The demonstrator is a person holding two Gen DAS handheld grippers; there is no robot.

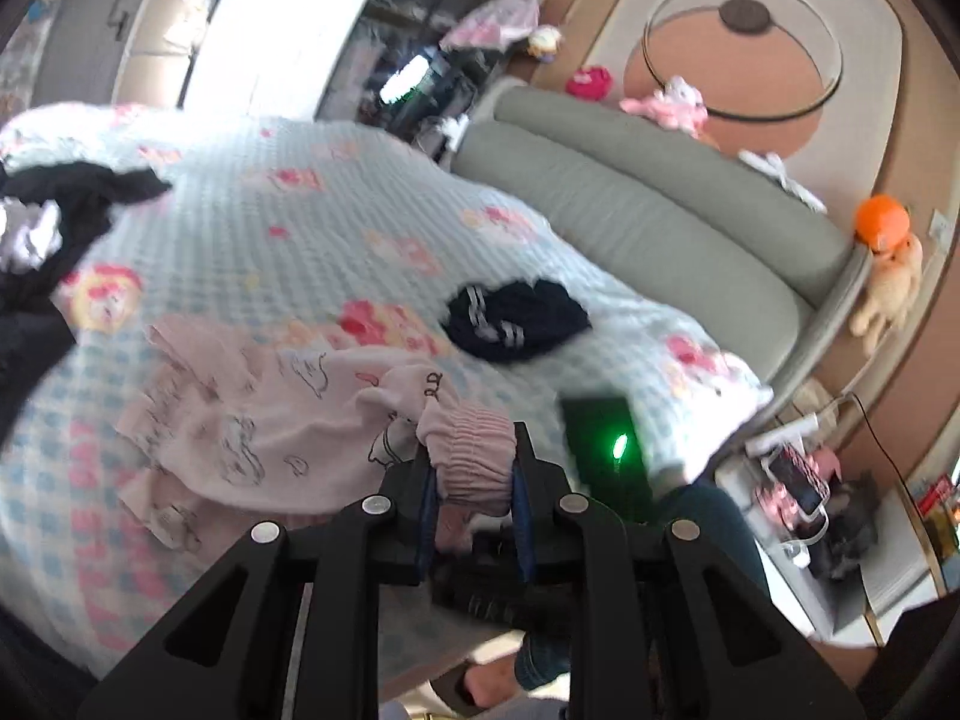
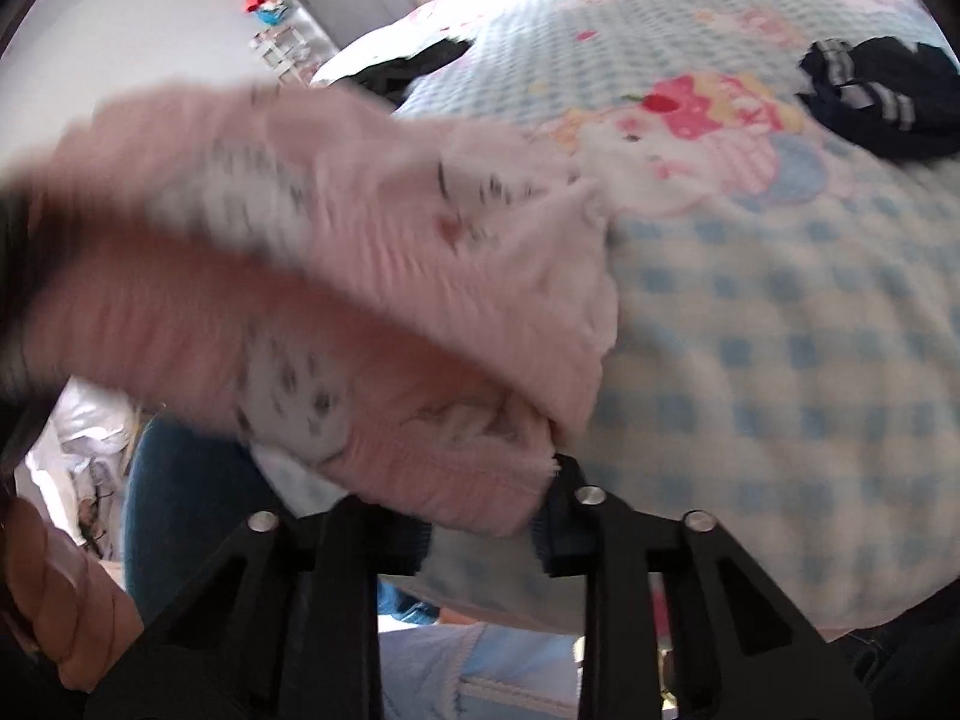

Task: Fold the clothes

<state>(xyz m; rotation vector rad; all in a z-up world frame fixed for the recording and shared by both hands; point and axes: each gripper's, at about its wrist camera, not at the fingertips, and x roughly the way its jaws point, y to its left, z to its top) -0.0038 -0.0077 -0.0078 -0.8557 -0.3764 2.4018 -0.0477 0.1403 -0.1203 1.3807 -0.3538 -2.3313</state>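
A bed [image 1: 288,204] fills most of both views, its blue-checked quilt printed with pink cartoon figures. Along its far side runs a grey-green padded headboard [image 1: 630,204], with plush toys [image 1: 672,102] and an orange ball [image 1: 881,222] on the ledge behind it. At the left edge of the left wrist view lies a heap of dark clothes [image 1: 66,204] — well apart from the work.

The pink garment [image 1: 240,414], pale with small line drawings, is spread over the near part of the quilt. A navy item with white stripes [image 1: 516,318] lies beyond it on the quilt, not touching it. A dark device with a green light [image 1: 606,450] sits near the bed's edge, just to the right of the left gripper.

The left gripper [image 1: 473,474] has its jaws nearly closed on the garment's gathered, ribbed band, which bulges between the blue pads. The right gripper [image 2: 483,519] — seen under blurred cloth in the right wrist view — has its jaws closed narrowly on a folded pink edge of the same garment [image 2: 360,276], which drapes over and hides its left finger.
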